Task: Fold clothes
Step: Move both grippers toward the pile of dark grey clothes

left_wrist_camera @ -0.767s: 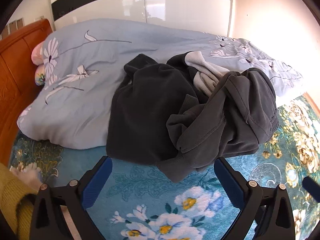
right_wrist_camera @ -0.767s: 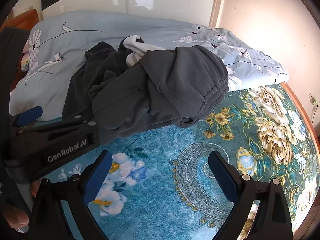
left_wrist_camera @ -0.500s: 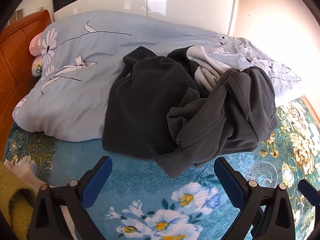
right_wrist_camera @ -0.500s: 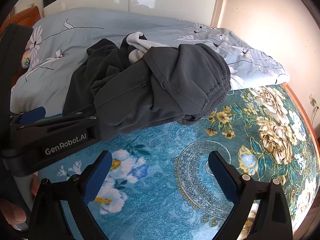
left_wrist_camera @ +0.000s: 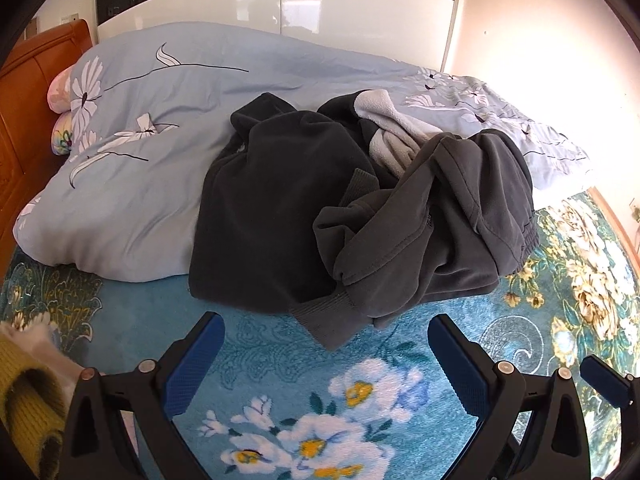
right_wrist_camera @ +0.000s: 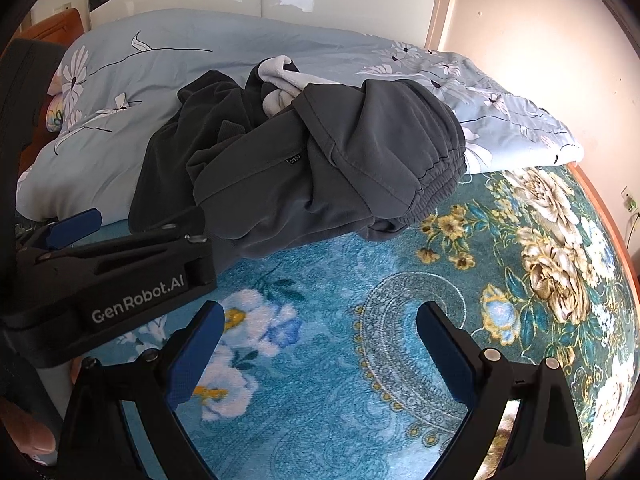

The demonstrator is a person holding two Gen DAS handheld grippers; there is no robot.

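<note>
So the clothes pile (left_wrist_camera: 360, 216) is sitting in a heap on the bed, half on the light blue duvet (left_wrist_camera: 160, 120) and half spilling onto the teal floral bedspread (left_wrist_camera: 280, 360). Looks like a dark charcoal fleece top (left_wrist_camera: 260, 208) on the left, greyer sweatpants (right_wrist_camera: 360, 152) tangled on top, and something pale grey (left_wrist_camera: 392, 136) poking out behind.

Both grippers are empty, jaws spread wide. The left gripper (left_wrist_camera: 326, 356) hovers just short of a ribbed cuff (left_wrist_camera: 324, 316) hanging off the front of the heap; the right gripper (right_wrist_camera: 320, 348) sits over bare bedspread, near the pile's front edge.

This stuff is going to be soft, floppy and fairly light, no stiffness at all, so it'll sag and drag its neighbours along. I'd pinch the sweatpants by the elastic waistband (right_wrist_camera: 444, 184), since that thick bunched edge probably gives the jaws the best bite.
</note>
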